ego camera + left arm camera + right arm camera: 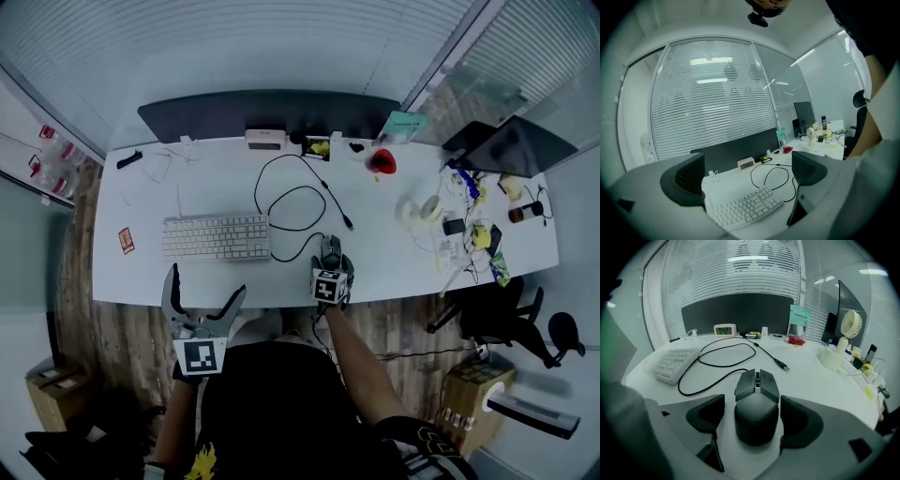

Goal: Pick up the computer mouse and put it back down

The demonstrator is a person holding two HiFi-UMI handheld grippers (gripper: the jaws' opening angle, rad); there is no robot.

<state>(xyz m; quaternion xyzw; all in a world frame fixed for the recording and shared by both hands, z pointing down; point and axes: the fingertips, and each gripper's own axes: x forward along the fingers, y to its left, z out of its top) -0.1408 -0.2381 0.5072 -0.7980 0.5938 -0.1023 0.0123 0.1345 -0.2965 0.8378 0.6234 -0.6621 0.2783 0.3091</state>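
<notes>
A dark computer mouse [757, 404] rests on the white desk [394, 267] near its front edge, to the right of the keyboard; in the head view the mouse [331, 250] is partly covered by my right gripper [332, 263]. That right gripper [752, 412] points down at it with a jaw on each side. The right pad sits close against the mouse, while a gap shows at the left pad, so it stands open. My left gripper [203, 298] hangs open and empty off the desk's front edge, below the keyboard [216, 236]. In its own view the left gripper [749, 174] frames only the desk.
The mouse's black cable [295, 202] loops across the middle of the desk. A dark monitor [267, 112] and a small clock [265, 139] stand at the back. A red item [382, 162], a fan [848, 329] and clutter [469, 230] fill the right end. A black chair [497, 319] stands at the front right.
</notes>
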